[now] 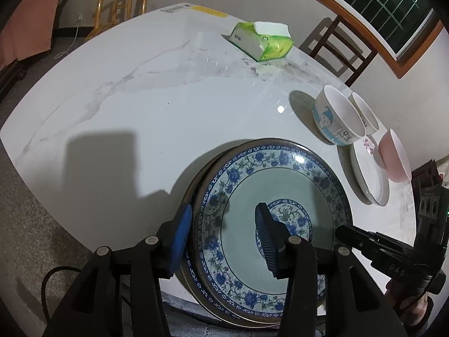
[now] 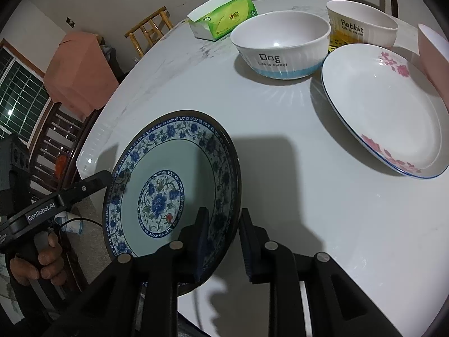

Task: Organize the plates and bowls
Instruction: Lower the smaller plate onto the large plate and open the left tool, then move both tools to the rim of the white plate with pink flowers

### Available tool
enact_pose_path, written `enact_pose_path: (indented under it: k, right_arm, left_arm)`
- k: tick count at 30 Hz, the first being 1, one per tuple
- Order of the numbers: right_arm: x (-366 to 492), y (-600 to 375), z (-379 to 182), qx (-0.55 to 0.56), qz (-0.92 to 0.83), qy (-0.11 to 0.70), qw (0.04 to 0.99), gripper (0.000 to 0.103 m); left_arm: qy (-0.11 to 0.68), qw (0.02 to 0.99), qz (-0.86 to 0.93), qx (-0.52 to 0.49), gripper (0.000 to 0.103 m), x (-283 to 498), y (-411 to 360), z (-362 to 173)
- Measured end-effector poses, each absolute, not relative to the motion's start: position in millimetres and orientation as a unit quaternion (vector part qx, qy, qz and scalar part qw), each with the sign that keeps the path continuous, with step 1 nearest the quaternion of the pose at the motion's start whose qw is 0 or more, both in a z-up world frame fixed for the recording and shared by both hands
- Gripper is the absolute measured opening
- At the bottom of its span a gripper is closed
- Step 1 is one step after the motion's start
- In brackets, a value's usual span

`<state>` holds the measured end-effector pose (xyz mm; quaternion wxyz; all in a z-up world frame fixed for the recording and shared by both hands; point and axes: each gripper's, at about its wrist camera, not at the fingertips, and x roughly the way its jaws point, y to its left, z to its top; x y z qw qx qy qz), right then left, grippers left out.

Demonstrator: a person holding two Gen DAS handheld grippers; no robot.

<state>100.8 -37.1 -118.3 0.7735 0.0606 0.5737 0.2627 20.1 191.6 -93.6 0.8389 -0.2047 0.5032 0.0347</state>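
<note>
glazed blue plate [image 2: 171, 191] sat between both open grippers' [image 1: 223, 241] [image 2: 223, 245] fingers straddling its rim; uneven closing might have tipped it off the table [image 2: 280, 146].

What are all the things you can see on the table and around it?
Blue flowered plate: 1, blue and white, near table edge, both grippers on its rim.
White plate: 1, pink flowers, right side.
Dog bowl: 1, white and blue, behind white plate.
Rabbit bowl: 1, white and yellow, beside Dog bowl.
Pink bowl: 1, far right.
Tissue pack: 1, green, far side.
Table: 1, white marble.
Chairs: wooden, around table.
Left gripper: open around rim.
Right gripper: open around rim.
</note>
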Motion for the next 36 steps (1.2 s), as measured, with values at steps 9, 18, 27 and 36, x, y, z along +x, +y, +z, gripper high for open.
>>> enact_pose_path:
  k: [9,18,27,36]
  right_arm:
    - [97,-36,-112,0.049,0.257,0.562,0.785,0.024]
    - [95,-27,-110,0.029,0.264,0.55,0.792,0.029]
    - [91,-67,-79,0.014,0.23,0.473,0.851,0.029]
    - [107,-148,-76,0.025,0.147,0.448,0.881,0.029]
  left_arm:
    - [0.484,0.853,0.051,-0.19,0.052,19,184,-82]
    - [0.478,0.86,0.059,-0.166,0.07,24,166,-75]
    - [0.466,0.875,0.041,-0.122,0.073,39,129,-68]
    - [0.45,0.885,-0.014,-0.115,0.073,62,81,-70]
